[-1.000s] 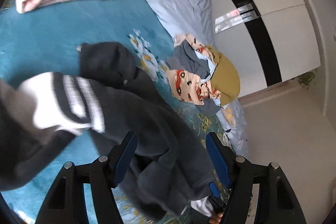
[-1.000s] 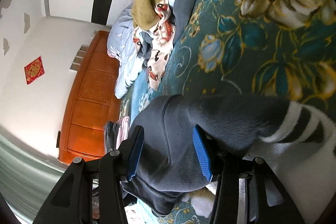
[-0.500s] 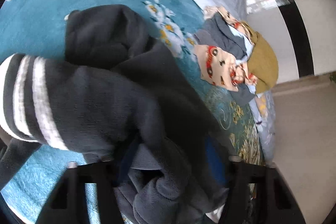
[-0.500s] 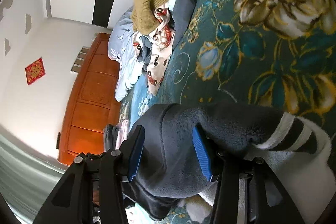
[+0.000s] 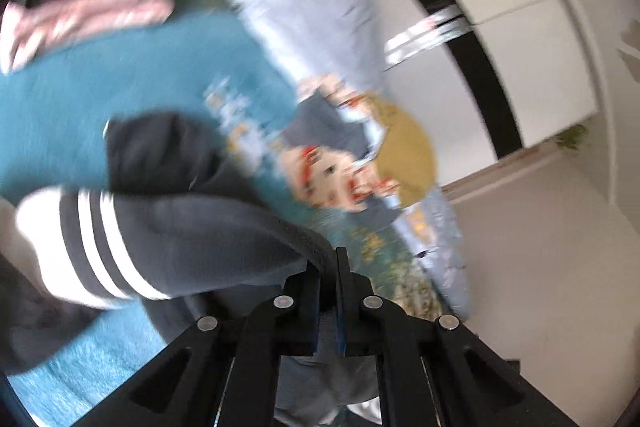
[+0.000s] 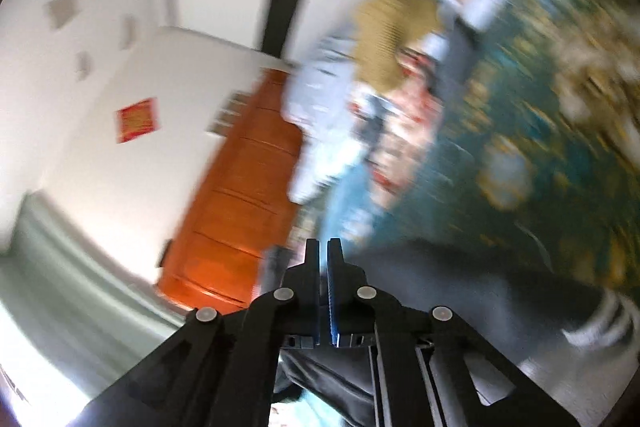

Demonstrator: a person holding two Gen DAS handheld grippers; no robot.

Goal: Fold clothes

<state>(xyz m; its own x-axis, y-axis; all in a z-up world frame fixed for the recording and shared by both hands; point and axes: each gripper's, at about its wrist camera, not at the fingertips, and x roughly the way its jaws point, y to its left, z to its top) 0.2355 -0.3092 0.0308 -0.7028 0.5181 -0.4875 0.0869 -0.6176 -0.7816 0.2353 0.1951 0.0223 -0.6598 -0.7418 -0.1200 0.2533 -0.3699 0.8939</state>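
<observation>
on the teal bedspread lies the dark sweater, its striped cuff lifted toward the left edge of the left wrist view. since half a second ago both tools have changed state: the left gripper, then buried in the fabric, now has its fingers pressed together on a fold of the sweater, and the right gripper, then spread wide around the cloth, now has its fingers nearly touching, with dark fabric passing beneath them; whether cloth is pinched there cannot be told. both views are blurred, which suggests fast motion. judged from this, the sweater is gripped at one point at least and is being carried or pulled into a fold. count: one dark sweater in hand, two grippers, one loose heap of clothes beside the pale quilt, one stack of at least two laid garments, pink under dark grey, at the far end of the bed.
</observation>
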